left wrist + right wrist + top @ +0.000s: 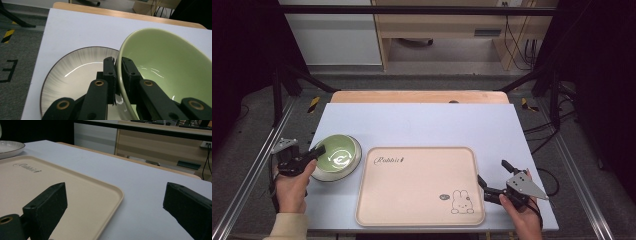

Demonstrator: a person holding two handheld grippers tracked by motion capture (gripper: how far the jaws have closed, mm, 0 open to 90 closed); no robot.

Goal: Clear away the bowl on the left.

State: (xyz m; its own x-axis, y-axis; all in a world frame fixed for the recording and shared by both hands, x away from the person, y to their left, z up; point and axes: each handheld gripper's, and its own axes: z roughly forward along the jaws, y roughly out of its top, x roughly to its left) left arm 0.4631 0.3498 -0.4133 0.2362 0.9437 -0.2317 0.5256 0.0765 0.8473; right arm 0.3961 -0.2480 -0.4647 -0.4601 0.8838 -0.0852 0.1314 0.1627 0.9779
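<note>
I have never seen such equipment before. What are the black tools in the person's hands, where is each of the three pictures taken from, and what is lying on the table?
There is no robot here. A person holds a hand-held gripper in each hand: a tool with two black jaws that pinch.

The high view looks down on the table from above. The other two pictures come from small cameras riding on each gripper, looking along its jaws.

On the table are a beige tray with a rabbit drawing, and a green bowl sitting over a white plate.

The left gripper is closed on the bowl's rim, one jaw inside and one outside. The right gripper is open and holds nothing, beside the tray's right edge.
</note>
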